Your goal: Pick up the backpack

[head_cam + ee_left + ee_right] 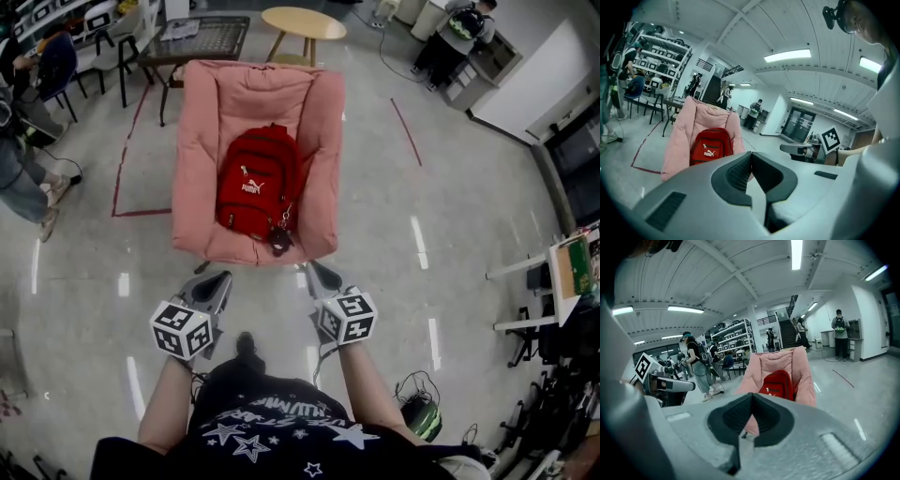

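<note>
A red backpack [261, 178] with a white logo stands upright on the seat of a pink armchair [202, 141], a dark charm hanging at its lower front. Both grippers hover short of the chair's front edge, apart from it. My left gripper [221, 279] is shut with nothing in it, and so is my right gripper [311, 269]. In the left gripper view the backpack [710, 146] shows beyond the closed jaws [751, 155], a little left of them. The right gripper view has the backpack [778, 383] just right of its closed jaws [752, 396].
Behind the chair stand a round wooden table [303, 22] and a dark table [202, 37]. Red tape lines [127, 159] mark the floor at left. People stand at the far left [19, 178] and back right [459, 33]. A white desk [553, 272] is at right.
</note>
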